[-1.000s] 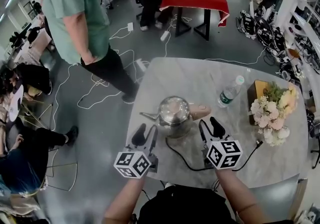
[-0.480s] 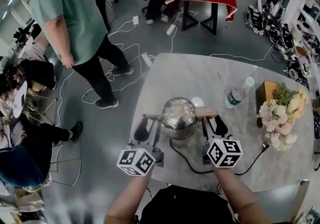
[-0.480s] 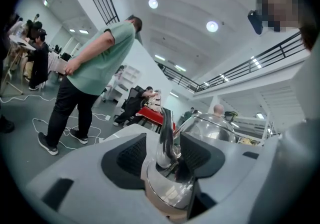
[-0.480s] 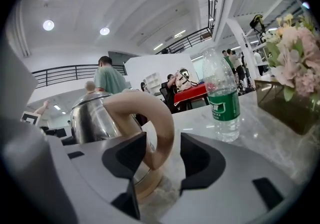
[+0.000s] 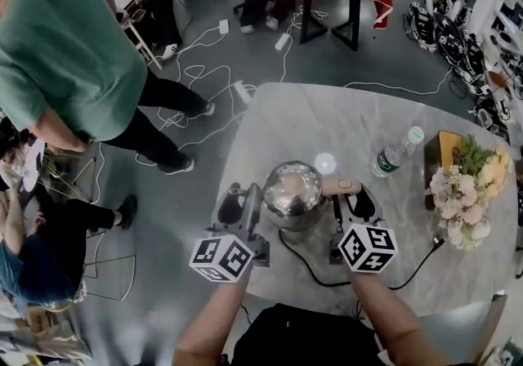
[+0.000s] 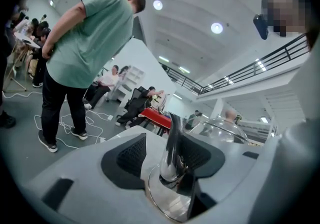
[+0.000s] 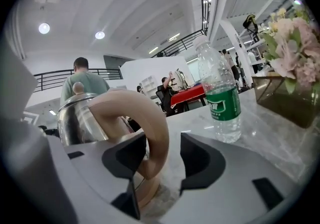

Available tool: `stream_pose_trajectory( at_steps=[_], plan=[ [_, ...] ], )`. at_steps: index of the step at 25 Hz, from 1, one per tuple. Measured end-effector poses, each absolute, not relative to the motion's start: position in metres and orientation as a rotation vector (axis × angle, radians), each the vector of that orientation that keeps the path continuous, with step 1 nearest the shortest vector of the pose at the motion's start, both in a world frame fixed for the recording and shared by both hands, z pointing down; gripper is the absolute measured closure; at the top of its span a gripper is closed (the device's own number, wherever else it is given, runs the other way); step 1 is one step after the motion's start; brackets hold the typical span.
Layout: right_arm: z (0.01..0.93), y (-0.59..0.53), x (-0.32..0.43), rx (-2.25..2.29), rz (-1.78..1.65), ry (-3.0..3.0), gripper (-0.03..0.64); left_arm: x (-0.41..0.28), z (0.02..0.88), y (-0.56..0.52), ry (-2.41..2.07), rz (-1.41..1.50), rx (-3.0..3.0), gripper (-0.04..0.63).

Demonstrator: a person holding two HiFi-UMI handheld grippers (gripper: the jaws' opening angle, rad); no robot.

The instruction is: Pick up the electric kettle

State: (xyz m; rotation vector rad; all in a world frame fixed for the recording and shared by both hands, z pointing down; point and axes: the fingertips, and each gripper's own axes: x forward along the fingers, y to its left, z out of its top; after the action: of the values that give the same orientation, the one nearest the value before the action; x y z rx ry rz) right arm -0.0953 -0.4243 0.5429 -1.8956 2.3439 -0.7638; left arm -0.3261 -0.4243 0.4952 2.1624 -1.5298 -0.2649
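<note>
The steel electric kettle [image 5: 291, 189] stands on the marble table [image 5: 310, 123], its beige handle [image 5: 340, 186] at its right and its spout at its left. My left gripper [image 5: 239, 203] is open; its jaws have just been opening, and in the left gripper view [image 6: 165, 155] the spout [image 6: 174, 148] stands between them, close to the right pad. My right gripper [image 5: 351, 205] is open too, its jaws just widened. In the right gripper view [image 7: 162, 158] the handle [image 7: 150, 128] sits between them, against the left pad, with a gap on the right.
The kettle's black cord [image 5: 310, 266] loops toward the table's near edge. A water bottle [image 5: 391, 158] and a flower box [image 5: 466, 193] stand to the right. A person in a green shirt [image 5: 65, 62] stands by the table's left side. Cables lie on the floor.
Both grippers have moved forward along the kettle's sides, the left round the spout and the right round the handle. The person in green has stepped left and nearer.
</note>
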Motion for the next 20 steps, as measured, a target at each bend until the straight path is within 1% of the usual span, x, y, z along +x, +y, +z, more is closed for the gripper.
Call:
stream_pose_trajectory(
  at_steps=[2, 6, 8, 9, 10, 20],
  plan=[
    [0.543, -0.426, -0.097, -1.897, -0.742, 2.362, 0.441, -0.326, 0.495, -0.426, -1.512, -0.266, 2.172, 0.410],
    [0.545, -0.427, -0.102, -1.884, -0.745, 2.396, 0.494, -0.322, 0.495, -0.426, -1.436, -0.282, 2.201, 0.415],
    [0.545, -0.427, -0.103, -1.874, -0.756, 2.393, 0.517, -0.317, 0.492, -0.426, -1.392, -0.297, 2.220, 0.454],
    [0.544, -0.427, -0.103, -1.869, -0.763, 2.390, 0.517, -0.315, 0.490, -0.425, -1.382, -0.301, 2.230, 0.490],
    [0.544, -0.428, -0.103, -1.865, -0.770, 2.389, 0.517, -0.315, 0.489, -0.425, -1.381, -0.303, 2.235, 0.497],
    [0.546, -0.427, -0.102, -1.838, -0.824, 2.360, 0.517, -0.315, 0.486, -0.423, -1.418, -0.305, 2.239, 0.505]
  ],
)
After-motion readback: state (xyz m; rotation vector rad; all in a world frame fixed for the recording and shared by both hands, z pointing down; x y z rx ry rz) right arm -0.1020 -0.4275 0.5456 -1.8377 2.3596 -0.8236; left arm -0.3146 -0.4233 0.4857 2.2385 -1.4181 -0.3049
